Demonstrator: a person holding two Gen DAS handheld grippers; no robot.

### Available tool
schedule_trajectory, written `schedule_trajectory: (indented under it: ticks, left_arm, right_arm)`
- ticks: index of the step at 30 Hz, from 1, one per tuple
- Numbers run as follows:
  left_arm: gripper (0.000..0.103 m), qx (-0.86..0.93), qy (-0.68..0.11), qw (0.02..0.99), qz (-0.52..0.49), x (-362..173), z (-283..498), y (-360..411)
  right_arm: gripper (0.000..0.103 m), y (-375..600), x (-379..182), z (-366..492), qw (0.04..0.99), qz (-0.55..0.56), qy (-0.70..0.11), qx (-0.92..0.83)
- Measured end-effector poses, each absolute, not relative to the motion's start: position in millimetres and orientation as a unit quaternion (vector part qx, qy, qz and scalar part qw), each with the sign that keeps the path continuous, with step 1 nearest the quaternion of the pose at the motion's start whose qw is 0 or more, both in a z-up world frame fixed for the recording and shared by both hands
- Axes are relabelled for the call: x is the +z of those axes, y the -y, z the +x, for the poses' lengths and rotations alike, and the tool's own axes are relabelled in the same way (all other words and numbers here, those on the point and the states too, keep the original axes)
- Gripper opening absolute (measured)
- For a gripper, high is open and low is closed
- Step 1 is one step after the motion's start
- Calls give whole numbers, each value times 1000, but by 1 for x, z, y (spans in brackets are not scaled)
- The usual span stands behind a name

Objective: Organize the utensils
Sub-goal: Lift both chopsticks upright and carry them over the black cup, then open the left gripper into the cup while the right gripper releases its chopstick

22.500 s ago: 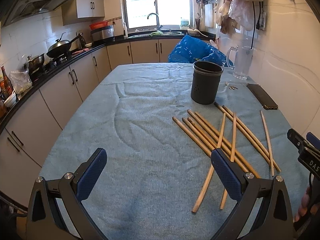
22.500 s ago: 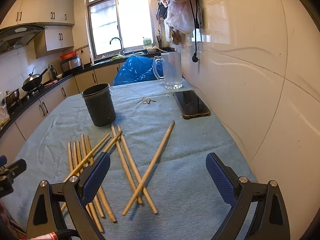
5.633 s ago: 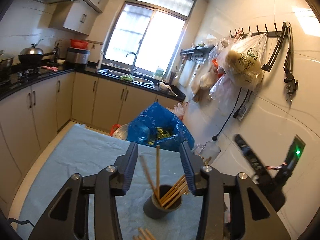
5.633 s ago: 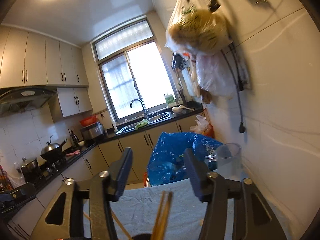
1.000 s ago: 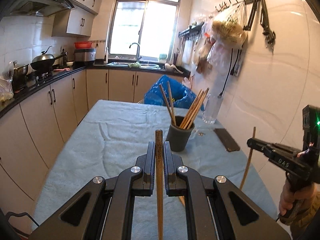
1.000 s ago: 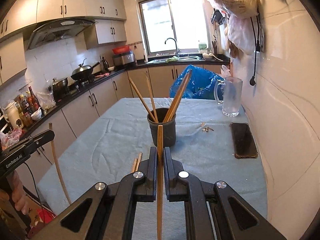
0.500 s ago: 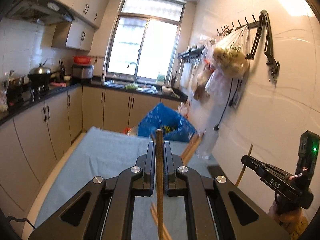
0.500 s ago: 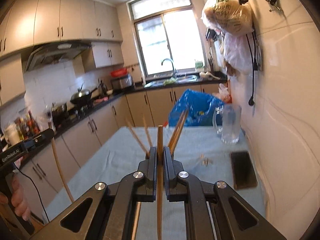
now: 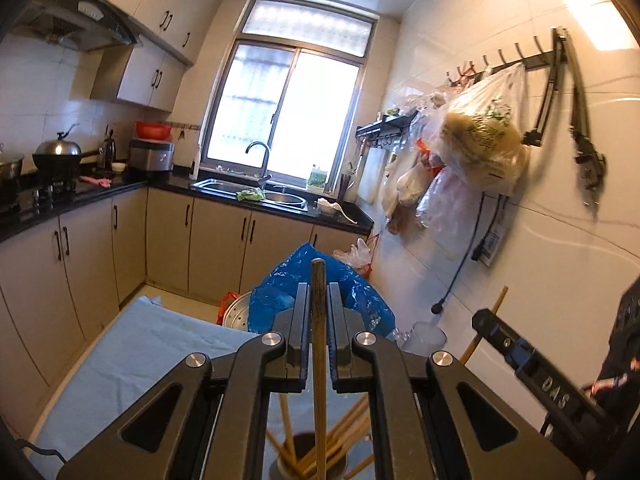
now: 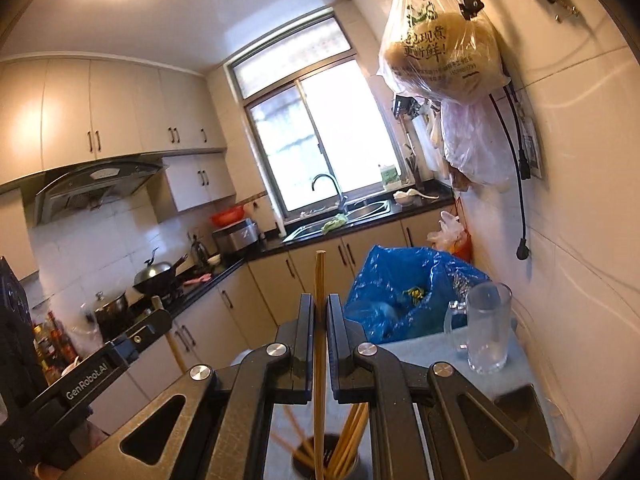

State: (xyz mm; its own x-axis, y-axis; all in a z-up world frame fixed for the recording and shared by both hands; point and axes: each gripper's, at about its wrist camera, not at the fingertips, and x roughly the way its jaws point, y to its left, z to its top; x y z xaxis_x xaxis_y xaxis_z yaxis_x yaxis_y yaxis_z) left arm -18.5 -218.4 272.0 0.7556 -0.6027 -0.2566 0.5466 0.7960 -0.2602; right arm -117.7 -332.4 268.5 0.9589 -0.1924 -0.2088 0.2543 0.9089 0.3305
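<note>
Left gripper [image 9: 319, 304]: raised over the table [image 9: 132, 352], aimed slightly down; jaws pinched tight on one upright chopstick [image 9: 319, 360], its lower end over the holder [image 9: 312, 458] at 6 o'clock.

Right gripper [image 10: 319, 316]: likewise raised, slightly down-tilted; jaws clamped on a second chopstick [image 10: 319, 344], held upright, its lower end at the pot mouth.

Holder: dark cup on the blue cloth, directly beneath both grippers; holds a fan of chopsticks [image 10: 352, 436] leaning to 1 o'clock and 11 o'clock.

Glass mug [image 10: 486, 330]: at 3 o'clock in the right view; looks empty.

Blue bag [image 10: 404, 292]: beyond the table's far edge, at 12 o'clock.
</note>
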Motion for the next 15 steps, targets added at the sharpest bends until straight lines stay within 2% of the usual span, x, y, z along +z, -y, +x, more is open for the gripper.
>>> schedule_trajectory:
  ticks: [8, 15]
  left_arm:
    - [7, -295, -194, 934, -49, 231, 15, 256]
    - [7, -292, -227, 927, -57, 221, 17, 248]
  right_arm:
    - [6, 346, 225, -79, 966, 191, -130, -116]
    - [9, 353, 206, -72, 959, 208, -158, -110]
